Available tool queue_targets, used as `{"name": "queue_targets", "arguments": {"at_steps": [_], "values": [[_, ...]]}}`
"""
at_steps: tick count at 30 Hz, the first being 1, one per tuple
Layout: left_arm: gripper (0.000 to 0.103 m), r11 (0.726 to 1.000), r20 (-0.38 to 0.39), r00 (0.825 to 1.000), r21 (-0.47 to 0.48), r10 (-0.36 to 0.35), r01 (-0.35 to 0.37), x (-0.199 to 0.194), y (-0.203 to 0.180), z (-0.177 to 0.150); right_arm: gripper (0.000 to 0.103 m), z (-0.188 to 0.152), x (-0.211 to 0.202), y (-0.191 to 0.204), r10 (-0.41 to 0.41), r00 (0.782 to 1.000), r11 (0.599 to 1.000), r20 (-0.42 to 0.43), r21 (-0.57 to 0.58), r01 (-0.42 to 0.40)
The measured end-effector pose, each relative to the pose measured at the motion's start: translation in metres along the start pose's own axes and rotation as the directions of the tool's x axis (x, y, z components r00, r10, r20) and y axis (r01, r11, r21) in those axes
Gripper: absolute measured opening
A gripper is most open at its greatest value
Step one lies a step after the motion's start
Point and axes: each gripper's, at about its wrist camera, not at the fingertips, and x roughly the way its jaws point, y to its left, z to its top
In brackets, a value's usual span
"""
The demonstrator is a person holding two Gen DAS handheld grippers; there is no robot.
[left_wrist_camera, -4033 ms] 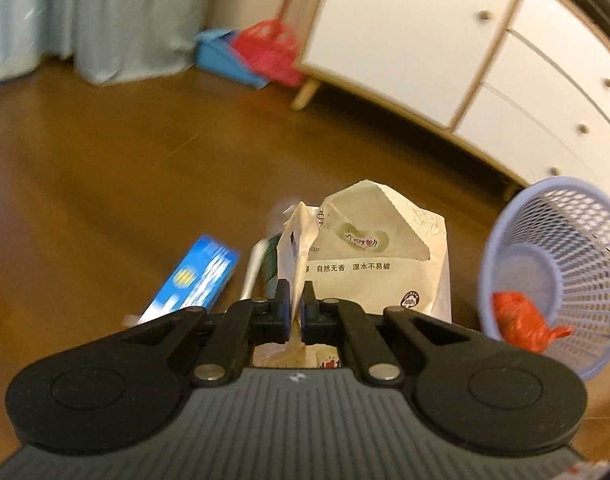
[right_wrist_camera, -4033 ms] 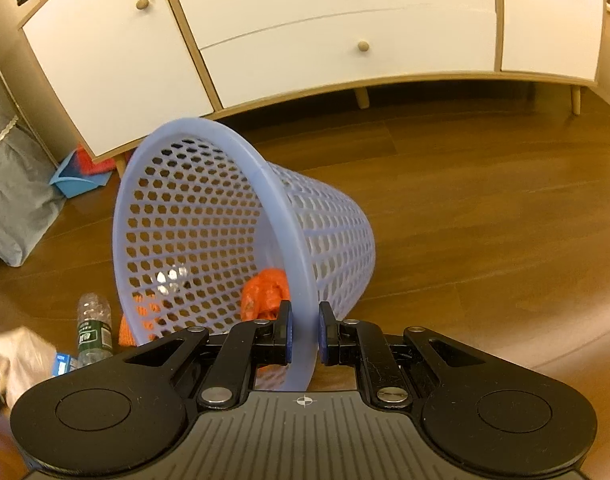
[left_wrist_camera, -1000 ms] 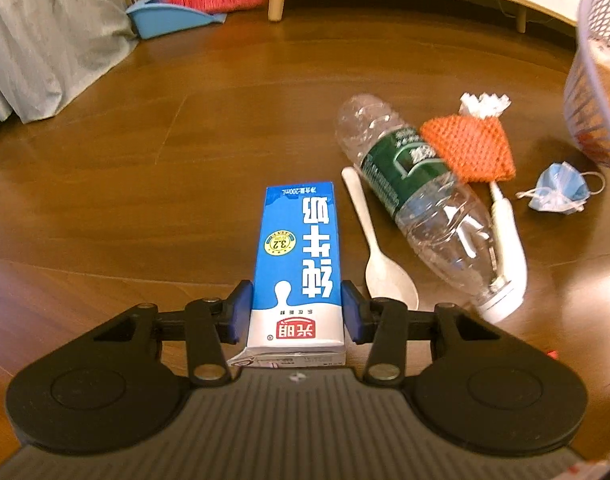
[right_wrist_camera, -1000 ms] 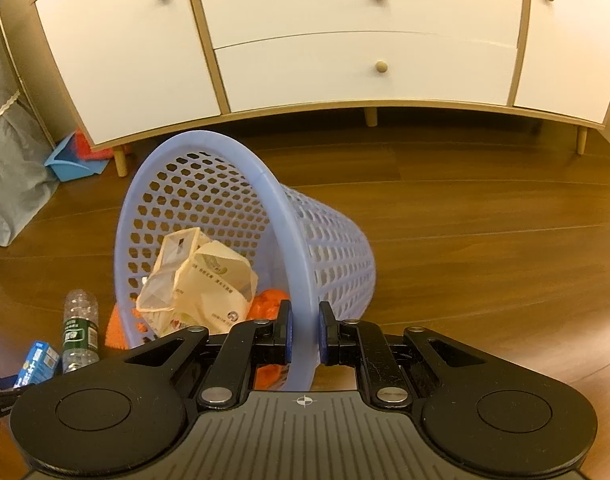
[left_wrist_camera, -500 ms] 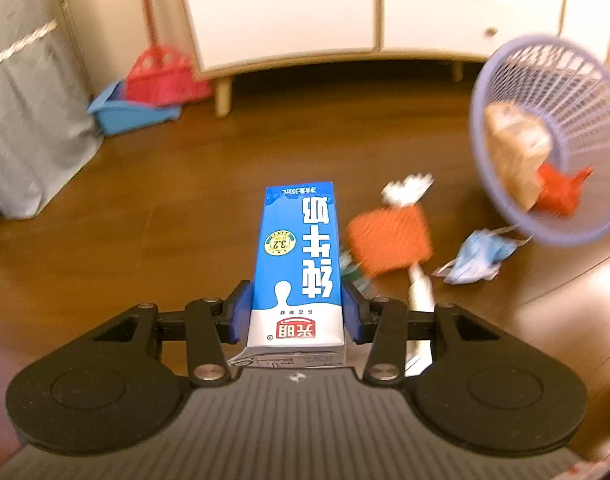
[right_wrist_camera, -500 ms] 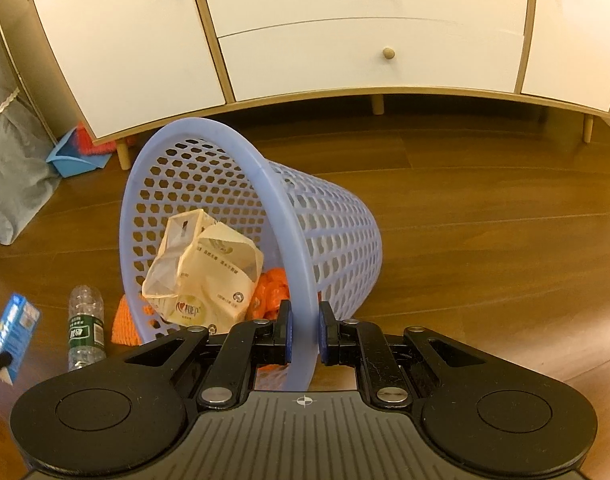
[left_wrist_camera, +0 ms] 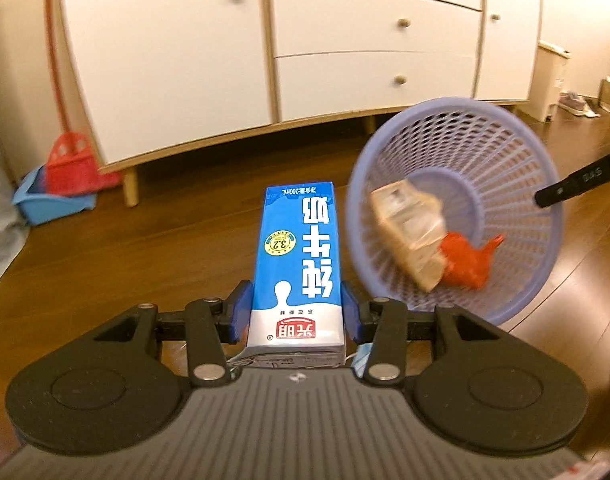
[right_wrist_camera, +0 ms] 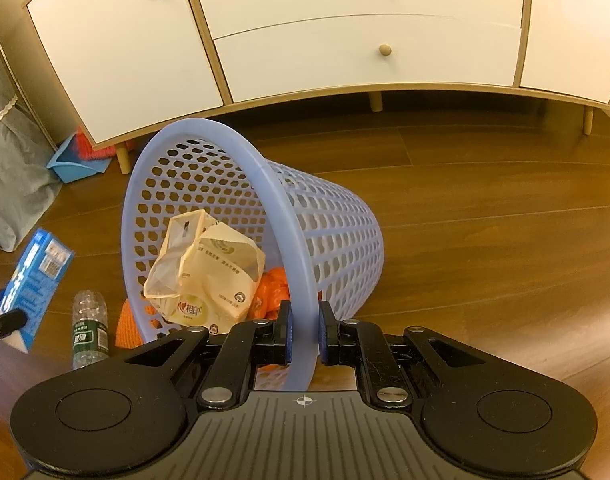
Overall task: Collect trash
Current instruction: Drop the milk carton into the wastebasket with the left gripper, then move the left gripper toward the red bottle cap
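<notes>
Two hand-held grippers are in play, and both are mine. My left hand-held gripper (left_wrist_camera: 296, 316) is clamped on the milk carton (left_wrist_camera: 298, 264), its blue pads pressing the two narrow sides near the bottom end, so the carton's long axis runs straight forward along the fingers, away from me. My right hand-held gripper (right_wrist_camera: 303, 334) is pinched on the rim of the lavender basket (right_wrist_camera: 265, 184), one pad inside the rim and one outside, holding the basket tipped with its mouth turned toward my left side.

Taking the basket as the landmark: the carton is to the left of its mouth and just outside it, held off the floor. In the left wrist view the rim sits just right of the carton's far end, nearly alongside it, with the opening facing me. Inside the basket lie a crumpled cream paper bag (right_wrist_camera: 207, 270) and, behind it toward the basket's bottom, an orange wad (right_wrist_camera: 273, 286). On the floor left of the basket lies a clear plastic bottle (right_wrist_camera: 88, 330), and an orange knitted piece (right_wrist_camera: 128, 326) shows just beside the lower rim.

As I judge it, the carton points past the basket, toward the white cabinet (left_wrist_camera: 165, 52), not into the mouth. So the coming move turns on swinging the carton's far end rightward over the rim. The left is the carrying hand; the right only steadies.
</notes>
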Motion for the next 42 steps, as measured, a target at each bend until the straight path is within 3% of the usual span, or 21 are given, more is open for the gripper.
{"name": "queue_targets", "arguments": {"at_steps": [14,16,17,19,28,42], "values": [[0.043,0.986,0.045,0.987,0.081,-0.152,0.148,0.045,-0.082,0.043,0.009,0.001,-0.001,-0.001,0.003,1.000,1.000,-0.002,0.019,-0.003],[0.048,0.988,0.057,0.990,0.087,-0.130,0.125,0.053,-0.093,0.048,0.009,0.001,-0.001,-0.001,0.002,1.000,1.000,-0.002,0.019,-0.002],[0.059,0.988,0.057,0.990,0.090,-0.131,0.125,0.055,-0.097,0.050,0.009,0.001,0.000,-0.001,0.001,1.000,1.000,-0.003,0.019,-0.001],[0.062,0.989,0.067,0.989,0.085,-0.129,0.123,0.055,-0.099,0.050,0.009,0.001,0.000,-0.001,0.001,1.000,1.000,-0.003,0.017,-0.001],[0.062,0.998,0.030,0.998,-0.031,-0.058,0.059,0.033,-0.048,0.030,0.009,0.003,0.001,-0.006,0.003,1.000,0.998,-0.009,0.056,-0.002],[0.062,0.993,-0.133,0.990,-0.102,0.053,-0.067,-0.012,0.029,-0.050,0.009,0.005,0.001,-0.006,-0.003,1.000,0.998,-0.012,0.065,0.003]]}}
